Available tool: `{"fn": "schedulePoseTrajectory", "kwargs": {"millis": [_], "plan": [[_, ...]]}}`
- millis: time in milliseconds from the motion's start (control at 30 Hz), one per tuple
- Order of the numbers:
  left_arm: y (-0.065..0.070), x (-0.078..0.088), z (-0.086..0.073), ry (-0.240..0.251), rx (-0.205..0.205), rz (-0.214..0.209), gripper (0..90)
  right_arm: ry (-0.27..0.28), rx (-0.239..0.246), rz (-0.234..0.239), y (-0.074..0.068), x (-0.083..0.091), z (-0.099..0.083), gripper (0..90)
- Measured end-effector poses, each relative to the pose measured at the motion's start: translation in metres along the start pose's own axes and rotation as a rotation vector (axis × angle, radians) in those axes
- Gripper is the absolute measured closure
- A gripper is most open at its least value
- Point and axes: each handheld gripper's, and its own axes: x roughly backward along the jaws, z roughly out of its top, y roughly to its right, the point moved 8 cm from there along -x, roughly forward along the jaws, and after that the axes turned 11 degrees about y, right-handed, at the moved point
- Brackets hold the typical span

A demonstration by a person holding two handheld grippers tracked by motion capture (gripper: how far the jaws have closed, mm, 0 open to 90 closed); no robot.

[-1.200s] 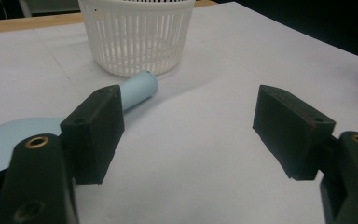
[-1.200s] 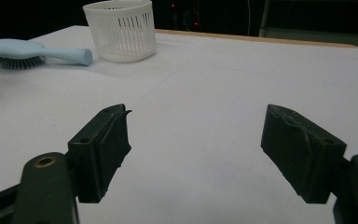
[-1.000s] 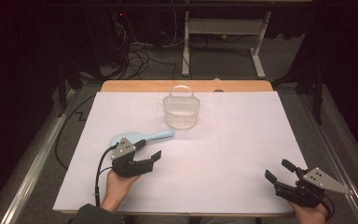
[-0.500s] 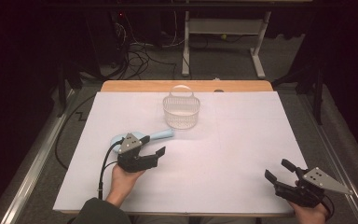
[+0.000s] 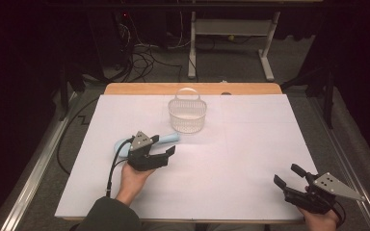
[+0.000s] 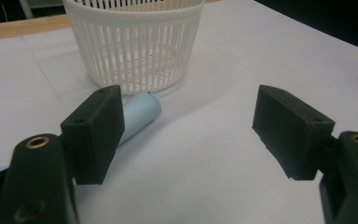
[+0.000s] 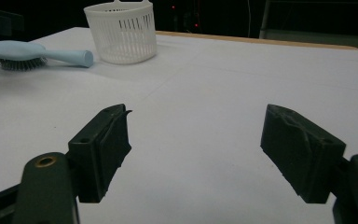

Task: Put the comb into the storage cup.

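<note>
Your left gripper has slid closer to the basket, jaws wide, gripping nothing. The blue hairbrush lies just beside the basket, handle tip nearly touching it. Your right gripper sits well away from the basket, spread and empty.

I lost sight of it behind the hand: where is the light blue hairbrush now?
In the high view the light blue hairbrush lies on the white table cover, left of centre, its handle tip near the white slotted basket, partly hidden by the left gripper.
</note>
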Motion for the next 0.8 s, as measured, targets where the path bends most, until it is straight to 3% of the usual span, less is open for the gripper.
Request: {"fn": "schedulePoseTrajectory", "kwargs": {"millis": [100, 300, 800], "plan": [[-0.003, -0.003, 0.002, -0.012, -0.005, 0.018, 24.1, 0.001, 0.000, 0.001, 0.000, 0.000, 0.000, 24.0], [-0.008, -0.009, 0.009, -0.019, 0.027, 0.031, 24.1, 0.004, 0.001, -0.003, 0.000, 0.000, 0.001, 24.0], [-0.020, -0.025, 0.031, -0.086, 0.013, 0.071, 24.3, 0.010, -0.002, -0.004, 0.001, 0.001, 0.001, 24.1]]}}
